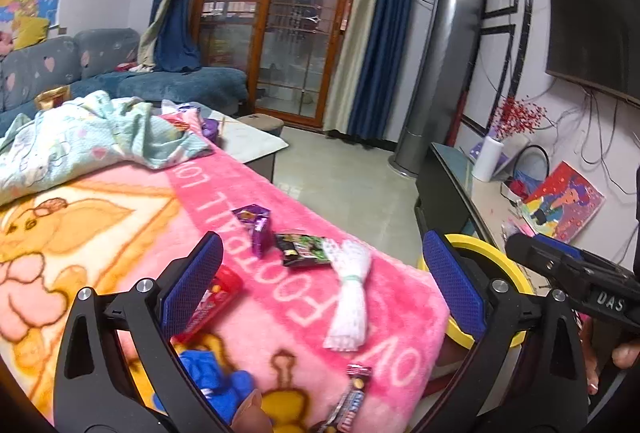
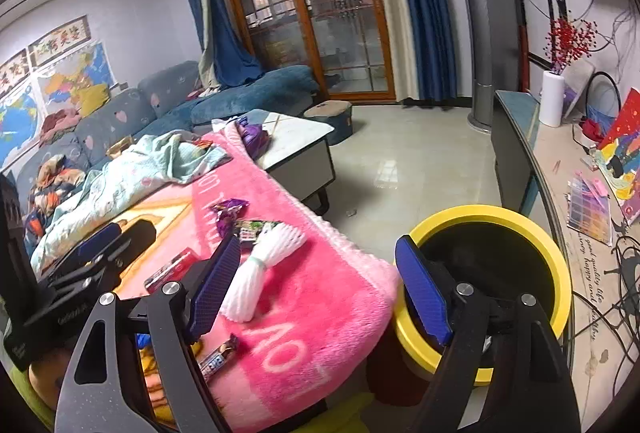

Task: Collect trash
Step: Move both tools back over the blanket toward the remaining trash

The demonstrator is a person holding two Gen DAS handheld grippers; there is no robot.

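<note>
Left gripper (image 1: 324,285), blue-padded black jaws spread wide, nothing between them; it fills the bottom of the left wrist view. Right gripper (image 2: 316,293) likewise spread and empty, low in the right wrist view. Its left finger overlaps the blanket; its right finger overlaps the rim of the yellow round bin with black interior (image 2: 532,233), lower right of that frame.

Trash lies on the pink fleece blanket with white lettering (image 1: 280,313):
- striped candy-bar wrapper (image 1: 352,401), bottom centre of the left view, nearest the camera
- red snack packet (image 1: 216,297), partly behind the left finger
- white foam fruit net, tied in the middle (image 1: 348,293), centre, just right of the packet
- black-and-green foil wrapper (image 1: 300,249), touching the net's upper end
- purple foil wrapper (image 1: 256,225), just above and left of that

The bin stands just past the blanket's right edge, low, at floor level.

Farther up the blanket, at left, is a crumpled pale-green printed cloth (image 1: 92,141). Beyond it stands a white-topped coffee table (image 2: 304,137), then a blue-grey sofa (image 2: 248,93). At top centre is a wood-framed glass door (image 2: 320,13), with blue curtains on either side.
</note>
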